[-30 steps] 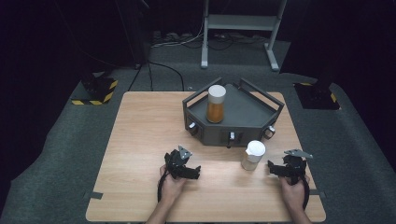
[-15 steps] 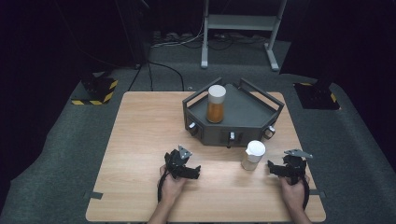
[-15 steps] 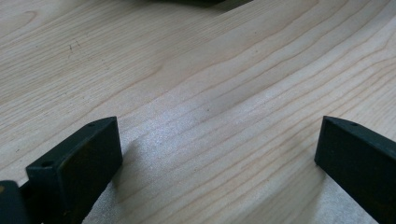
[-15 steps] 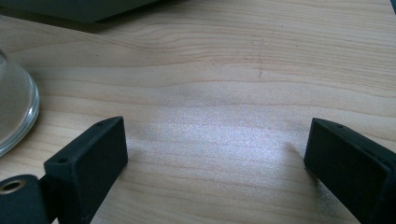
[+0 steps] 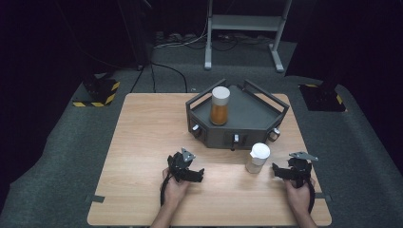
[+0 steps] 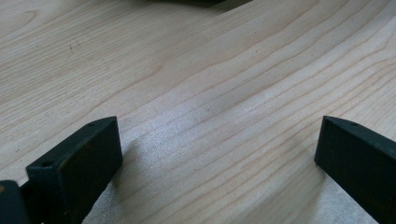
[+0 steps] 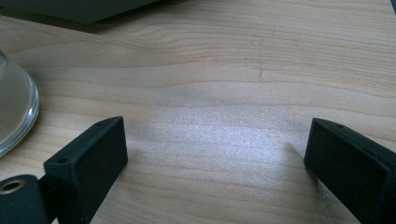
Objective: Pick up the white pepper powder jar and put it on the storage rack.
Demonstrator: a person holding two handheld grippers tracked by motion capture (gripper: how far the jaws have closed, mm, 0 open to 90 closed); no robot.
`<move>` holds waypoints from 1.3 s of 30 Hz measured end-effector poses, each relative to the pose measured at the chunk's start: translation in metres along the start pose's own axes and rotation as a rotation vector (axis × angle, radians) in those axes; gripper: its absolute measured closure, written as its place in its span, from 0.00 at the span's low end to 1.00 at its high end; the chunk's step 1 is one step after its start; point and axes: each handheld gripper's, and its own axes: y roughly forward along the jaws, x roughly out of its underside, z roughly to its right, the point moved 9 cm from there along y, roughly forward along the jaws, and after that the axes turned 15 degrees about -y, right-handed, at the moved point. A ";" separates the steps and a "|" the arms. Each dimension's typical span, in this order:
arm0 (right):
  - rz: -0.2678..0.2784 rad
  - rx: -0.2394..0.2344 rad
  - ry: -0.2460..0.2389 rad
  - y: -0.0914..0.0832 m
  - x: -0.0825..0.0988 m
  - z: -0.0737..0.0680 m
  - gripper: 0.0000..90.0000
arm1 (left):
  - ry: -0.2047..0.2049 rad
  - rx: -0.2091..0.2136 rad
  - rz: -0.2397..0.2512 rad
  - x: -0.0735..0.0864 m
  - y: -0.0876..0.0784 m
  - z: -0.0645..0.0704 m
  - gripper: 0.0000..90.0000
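We held both grippers, left [image 5: 196,174] and right [image 5: 278,172], wide open and empty; the clear white-lidded glass jar [image 5: 257,158] at the right gripper's 9 o'clock risked tipping if clipped.

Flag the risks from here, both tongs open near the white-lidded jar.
1. The empty jar stands close beside the right tongs; a sideways sweep could tip it.
2. It is clear glass, so it may slip in the grip.
3. The amber-filled jar stands tall in the grey tray; bumping it could topple it.
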 end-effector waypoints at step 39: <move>0.045 -0.187 -0.093 -0.029 0.004 -0.034 0.04 | -0.004 -0.001 0.003 0.000 0.000 0.000 0.02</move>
